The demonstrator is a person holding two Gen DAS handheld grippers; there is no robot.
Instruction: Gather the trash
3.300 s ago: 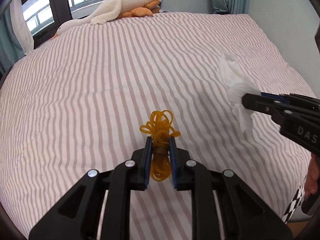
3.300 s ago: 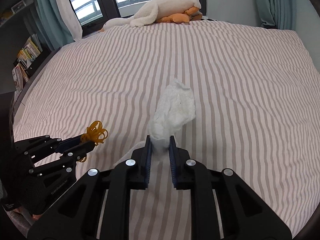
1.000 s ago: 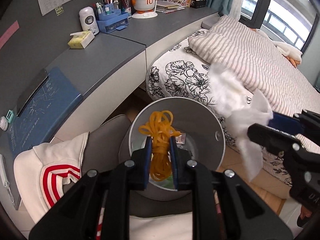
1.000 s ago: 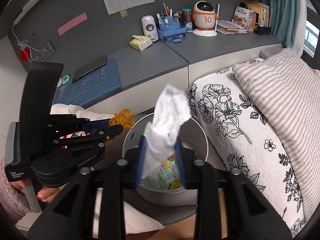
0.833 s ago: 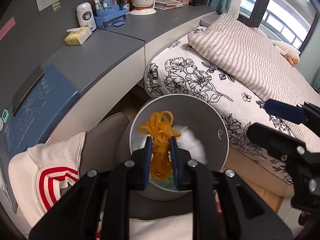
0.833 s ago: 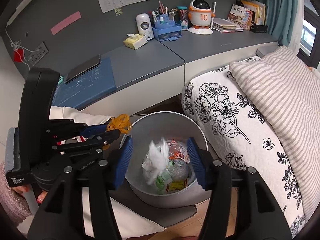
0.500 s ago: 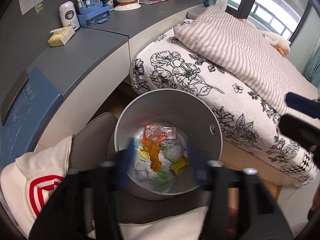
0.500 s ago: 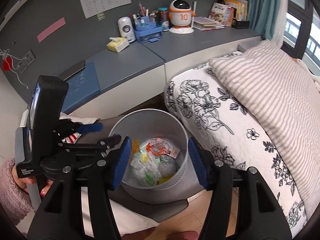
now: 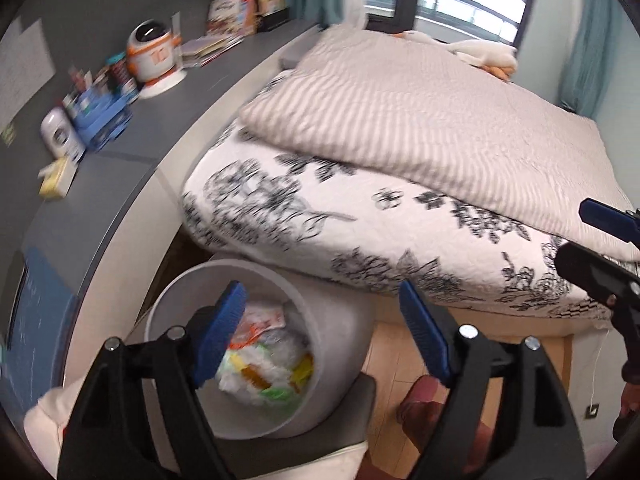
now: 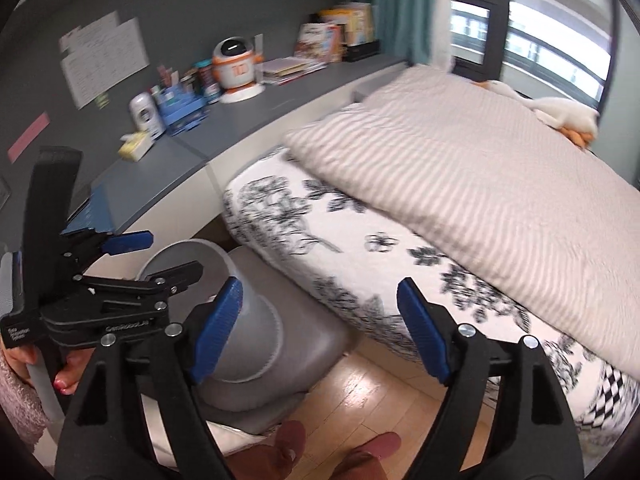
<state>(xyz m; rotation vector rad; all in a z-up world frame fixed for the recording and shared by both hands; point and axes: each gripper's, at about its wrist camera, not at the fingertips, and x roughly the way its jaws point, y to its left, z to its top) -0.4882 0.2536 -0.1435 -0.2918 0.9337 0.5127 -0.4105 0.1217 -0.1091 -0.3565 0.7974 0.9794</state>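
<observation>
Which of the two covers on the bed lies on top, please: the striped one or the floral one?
The striped duvet lies on top; the black-and-white floral quilt sits beneath it and hangs over the bed's edge beside the bin.

A pale grey bin (image 9: pixel 332 344) holds white, orange, yellow and green trash (image 9: pixel 266 356), beside a black-flowered white quilt (image 9: pixel 360 232) under a beige-striped blanket (image 9: pixel 420 120).

My left gripper (image 9: pixel 322 330) is empty, jaws opening wide, over the near edge of the grey bin (image 9: pixel 340 320). Mixed trash (image 9: pixel 266 354) sits in the bin: white tissue plus orange, yellow and green bits. Bin stands just beside the floral-quilted bed (image 9: pixel 360 216). Right gripper (image 9: pixel 600 236) shows at the right edge, jaws apart, empty.
</observation>
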